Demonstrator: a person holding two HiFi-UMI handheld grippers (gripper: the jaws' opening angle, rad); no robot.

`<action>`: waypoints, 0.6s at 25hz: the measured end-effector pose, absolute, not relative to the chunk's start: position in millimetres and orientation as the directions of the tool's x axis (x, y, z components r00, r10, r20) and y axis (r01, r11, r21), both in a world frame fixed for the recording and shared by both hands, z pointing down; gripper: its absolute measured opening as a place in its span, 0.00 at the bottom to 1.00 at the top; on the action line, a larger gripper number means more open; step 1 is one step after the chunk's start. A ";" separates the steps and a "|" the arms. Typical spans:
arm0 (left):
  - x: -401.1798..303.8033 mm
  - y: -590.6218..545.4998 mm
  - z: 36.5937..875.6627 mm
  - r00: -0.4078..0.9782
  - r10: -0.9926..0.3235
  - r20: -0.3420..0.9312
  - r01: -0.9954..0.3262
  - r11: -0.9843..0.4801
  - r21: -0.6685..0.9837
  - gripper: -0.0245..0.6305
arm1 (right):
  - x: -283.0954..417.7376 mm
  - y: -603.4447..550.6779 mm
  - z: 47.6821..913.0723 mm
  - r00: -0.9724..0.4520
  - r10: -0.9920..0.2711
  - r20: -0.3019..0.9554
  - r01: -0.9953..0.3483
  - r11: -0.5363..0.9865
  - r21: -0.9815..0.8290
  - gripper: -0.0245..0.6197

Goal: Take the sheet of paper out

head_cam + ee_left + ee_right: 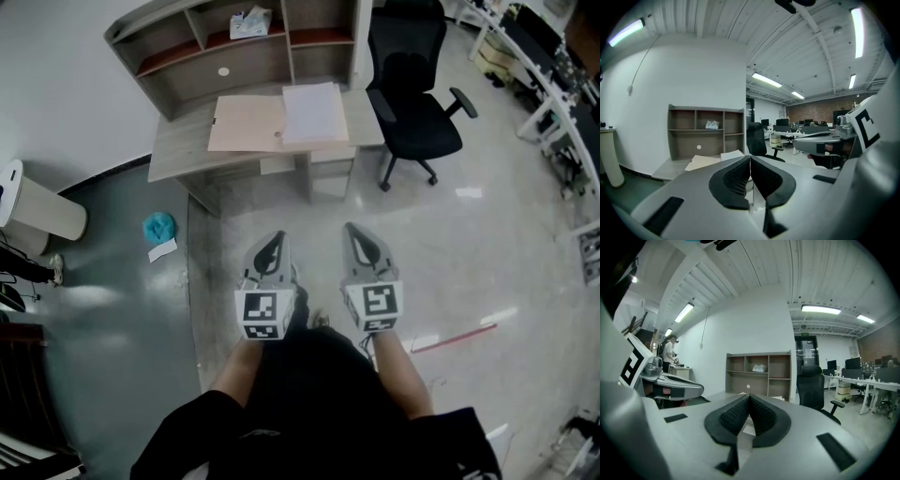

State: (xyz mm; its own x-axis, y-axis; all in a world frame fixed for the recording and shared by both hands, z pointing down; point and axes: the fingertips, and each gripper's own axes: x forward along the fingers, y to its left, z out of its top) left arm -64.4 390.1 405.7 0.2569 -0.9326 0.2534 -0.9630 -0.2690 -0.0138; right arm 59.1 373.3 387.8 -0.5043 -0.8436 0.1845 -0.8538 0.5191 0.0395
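Note:
A white sheet of paper lies on the right half of an open tan folder on a grey desk, well ahead of me. My left gripper and right gripper hang side by side over the floor, some way short of the desk. Both are shut with nothing between the jaws. In the left gripper view the folder and paper show beyond the shut left gripper. In the right gripper view the shut right gripper hides most of the desk.
The desk carries a shelf unit with a small white item in a cubby. A black office chair stands right of the desk. A white bin and teal cloth are at left. A person stands far off.

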 end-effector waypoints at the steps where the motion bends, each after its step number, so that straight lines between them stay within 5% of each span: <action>1: -65.3 388.0 408.4 0.256 -0.932 0.257 -0.963 -0.268 -0.011 0.11 | 61.3 371.5 392.2 -0.499 -0.844 0.195 -0.857 0.515 0.033 0.06; 15: -71.5 318.9 450.5 0.326 -0.877 0.353 -0.945 -0.309 0.107 0.11 | 52.0 309.2 427.7 -0.484 -0.821 0.302 -0.854 0.519 0.041 0.06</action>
State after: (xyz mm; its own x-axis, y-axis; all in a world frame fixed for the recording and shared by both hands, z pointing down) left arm -71.5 318.9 450.5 0.3265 -0.8769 0.3528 -0.9451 -0.3088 0.1070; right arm 52.0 309.2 427.7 -0.4843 -0.8210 0.3024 -0.8538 0.5189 0.0414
